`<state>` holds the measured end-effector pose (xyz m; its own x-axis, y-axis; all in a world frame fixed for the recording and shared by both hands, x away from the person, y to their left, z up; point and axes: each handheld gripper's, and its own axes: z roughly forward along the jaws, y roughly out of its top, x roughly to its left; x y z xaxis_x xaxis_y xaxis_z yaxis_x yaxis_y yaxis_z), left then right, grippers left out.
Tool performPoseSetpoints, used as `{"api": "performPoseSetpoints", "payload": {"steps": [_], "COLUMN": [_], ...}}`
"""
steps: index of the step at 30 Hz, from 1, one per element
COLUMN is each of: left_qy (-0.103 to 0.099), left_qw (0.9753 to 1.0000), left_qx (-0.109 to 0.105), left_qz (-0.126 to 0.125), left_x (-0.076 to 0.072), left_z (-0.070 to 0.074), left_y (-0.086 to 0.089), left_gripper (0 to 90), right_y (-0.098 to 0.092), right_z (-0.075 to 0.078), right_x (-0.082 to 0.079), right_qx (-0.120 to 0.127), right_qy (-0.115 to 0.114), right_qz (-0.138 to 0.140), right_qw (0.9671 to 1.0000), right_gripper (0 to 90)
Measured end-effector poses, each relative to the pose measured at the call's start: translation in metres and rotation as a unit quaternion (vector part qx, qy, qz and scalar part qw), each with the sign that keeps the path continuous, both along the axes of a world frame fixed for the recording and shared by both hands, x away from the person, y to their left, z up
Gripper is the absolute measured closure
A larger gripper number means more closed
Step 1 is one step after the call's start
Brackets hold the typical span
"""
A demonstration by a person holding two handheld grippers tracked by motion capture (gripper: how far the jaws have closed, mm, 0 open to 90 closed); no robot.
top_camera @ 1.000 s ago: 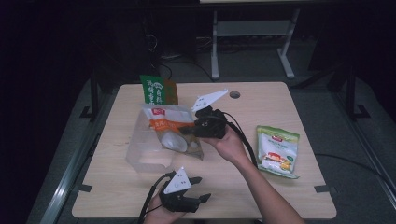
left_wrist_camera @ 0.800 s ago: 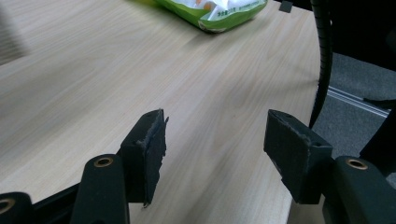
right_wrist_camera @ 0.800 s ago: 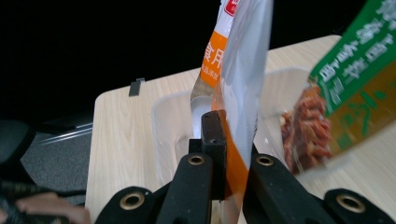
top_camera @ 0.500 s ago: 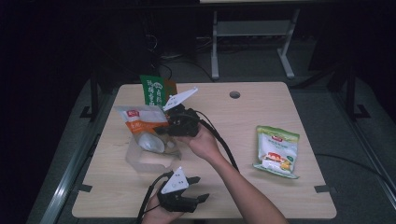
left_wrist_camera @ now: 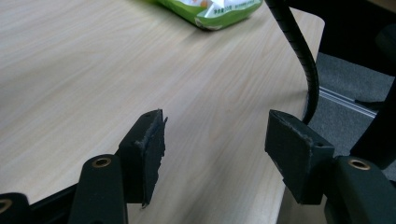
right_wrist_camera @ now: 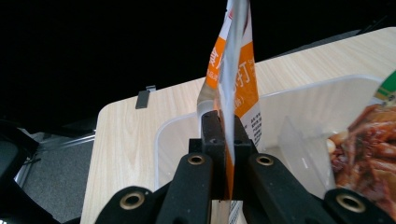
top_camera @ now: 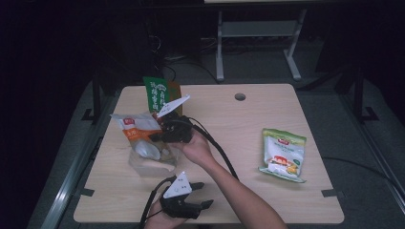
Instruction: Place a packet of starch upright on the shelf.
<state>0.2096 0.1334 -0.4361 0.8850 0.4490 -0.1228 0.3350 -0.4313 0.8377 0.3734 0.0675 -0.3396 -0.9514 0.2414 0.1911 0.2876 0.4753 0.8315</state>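
Left of centre in the high view, the right gripper (top_camera: 160,135) had its jaws clamped tight on the orange-and-white snack packet (top_camera: 135,129), and in the right gripper view that packet (right_wrist_camera: 232,79) stood edge-on, rising straight up from between the two closed black jaws at the middle of the frame. The packet hung over the clear plastic box (top_camera: 148,162), whose pale rim (right_wrist_camera: 177,122) curved across the right gripper view from centre to right. Over at the right edge of that view sat a packet printed with brown glazed food (right_wrist_camera: 369,135), inside the box's outline. Just above the gripper in the high view stood the green packet (top_camera: 156,93), upright near the table's far edge. Down at the bottom centre of the high view, the left gripper (top_camera: 203,195) rested low by the near edge of the wooden table (top_camera: 229,124), and in the left gripper view its jaws stood wide apart with bare wood between them. Well off at the right of the high view lay the green-and-white snack bag (top_camera: 283,153), flat on the table; its edge (left_wrist_camera: 210,8) peeked in at the top of the left gripper view.
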Motion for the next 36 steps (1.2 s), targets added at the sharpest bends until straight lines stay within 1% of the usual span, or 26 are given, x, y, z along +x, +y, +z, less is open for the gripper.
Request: {"api": "performPoseSetpoints", "payload": {"steps": [3, 5, 6, 8, 9, 11, 16, 18, 22, 23, 24, 26, 29, 31, 33, 35, 36], "left_qy": [0.0, -0.002, 0.0, -0.002, -0.002, -0.002, -0.004, -0.004, -0.005, -0.006, -0.006, -0.006, -0.005, -0.003, -0.004, -0.003, -0.004], "left_qw": [1.0, 1.0, 1.0, 1.0, 1.0, 1.0, 1.0, 1.0, 1.0, 1.0, 1.0, 1.0, 0.9999, 0.9999, 0.9999, 0.9999, 0.9999], "left_qx": [0.003, 0.0, -0.001, 0.001, 0.002, 0.002, 0.003, 0.003, 0.003, 0.004, 0.005, 0.006, 0.009, 0.01, 0.01, 0.009, 0.01], "left_qz": [-0.002, -0.001, 0.001, -0.002, -0.002, -0.002, -0.002, 0.0, 0.001, 0.002, 0.002, 0.003, 0.004, 0.006, 0.004, 0.004, 0.002], "left_x": [0.0, -0.001, -0.001, -0.001, -0.001, -0.001, -0.002, -0.002, -0.002, -0.002, -0.002, -0.002, -0.001, -0.001, -0.001, -0.002, -0.002], "left_z": [0.0, 0.0, 0.0, 0.001, 0.001, 0.001, 0.001, 0.001, 0.0, 0.0, 0.0, 0.0, -0.001, -0.002, -0.002, -0.002, -0.002], "left_y": [0.001, 0.001, 0.001, 0.002, 0.002, 0.002, 0.001, 0.001, 0.002, 0.002, 0.002, 0.002, 0.003, 0.004, 0.003, 0.003, 0.002], "left_gripper": [37.2, 37.2, 37.2, 37.0, 37.0, 37.0, 36.8, 36.8, 36.8, 36.8, 36.8, 36.9, 37.2, 37.2, 37.2, 37.2, 37.2], "right_y": [0.005, 0.007, 0.008, 0.008, 0.007, 0.006, 0.006, 0.005, 0.004, 0.004, 0.004, 0.004, 0.003, 0.003, 0.003, 0.001, -0.001], "right_z": [-0.008, -0.014, -0.017, -0.023, -0.024, -0.025, -0.028, -0.028, -0.03, -0.03, -0.031, -0.033, -0.035, -0.033, -0.029, -0.025, -0.024], "right_x": [0.0, 0.0, 0.0, 0.0, 0.001, 0.001, -0.002, -0.002, -0.003, -0.004, -0.004, -0.008, -0.009, -0.008, -0.008, -0.008, -0.009], "right_qx": [0.002, -0.008, -0.008, -0.004, -0.003, -0.001, -0.019, -0.015, -0.017, -0.02, -0.025, -0.028, -0.029, -0.042, -0.057, -0.076, -0.083], "right_qy": [0.006, 0.005, 0.009, 0.011, 0.015, 0.015, 0.0, 0.004, 0.005, 0.003, -0.004, -0.009, -0.007, -0.01, -0.011, -0.018, -0.016], "right_qz": [0.002, 0.003, 0.004, 0.005, 0.002, 0.001, 0.006, 0.004, 0.0, -0.001, 0.001, 0.001, 0.0, 0.005, 0.008, 0.011, 0.012], "right_qw": [1.0, 1.0, 0.9999, 0.9999, 0.9999, 0.9999, 0.9998, 0.9999, 0.9998, 0.9998, 0.9997, 0.9996, 0.9996, 0.999, 0.9983, 0.9969, 0.9963], "right_gripper": [90.0, 90.0, 90.0, 90.0, 90.0, 90.0, 89.9, 89.8, 89.8, 89.8, 89.8, 89.8, 89.7, 87.8, 82.5, 78.8, 77.2]}}
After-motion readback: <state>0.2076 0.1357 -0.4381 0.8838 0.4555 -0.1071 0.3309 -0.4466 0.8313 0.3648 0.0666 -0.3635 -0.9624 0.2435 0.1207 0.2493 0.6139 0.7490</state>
